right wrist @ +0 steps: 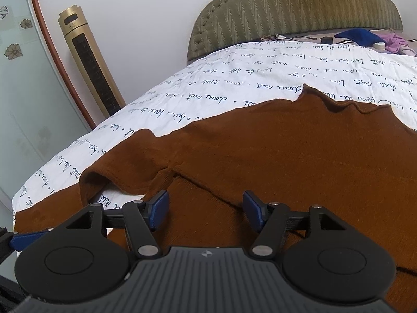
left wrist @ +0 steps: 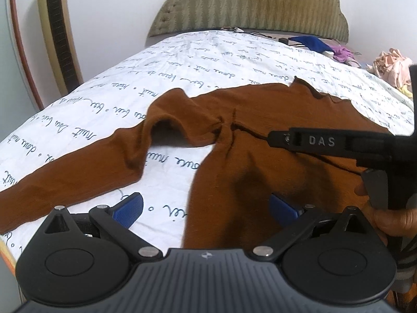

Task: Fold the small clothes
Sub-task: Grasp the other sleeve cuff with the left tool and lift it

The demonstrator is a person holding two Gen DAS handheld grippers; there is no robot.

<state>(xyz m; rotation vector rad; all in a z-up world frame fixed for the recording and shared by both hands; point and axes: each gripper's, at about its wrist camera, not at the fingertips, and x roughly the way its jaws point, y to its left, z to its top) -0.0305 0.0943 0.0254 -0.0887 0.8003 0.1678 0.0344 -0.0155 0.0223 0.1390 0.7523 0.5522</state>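
A wide bed under a white quilted cover printed with dark handwriting (right wrist: 234, 88) fills both views, its olive padded headboard (right wrist: 299, 7) at the far end and a tall gold tower fan (right wrist: 91, 70) standing far left by the wall. No container shows in either view. Spread flat across the near half lies the rust-brown long-sleeved knit top (right wrist: 286, 161), neck opening far, body near, one sleeve trailing out to the near left with a humped bend in it. The right gripper (right wrist: 204, 208) hangs just over the body by the underarm seam, jaws apart, nothing between its blue pads. The left gripper (left wrist: 206, 208) stands wide open straddling the top's left edge. That sleeve runs leftward, nearer the left hand, so folding it inward is probably that hand's job.
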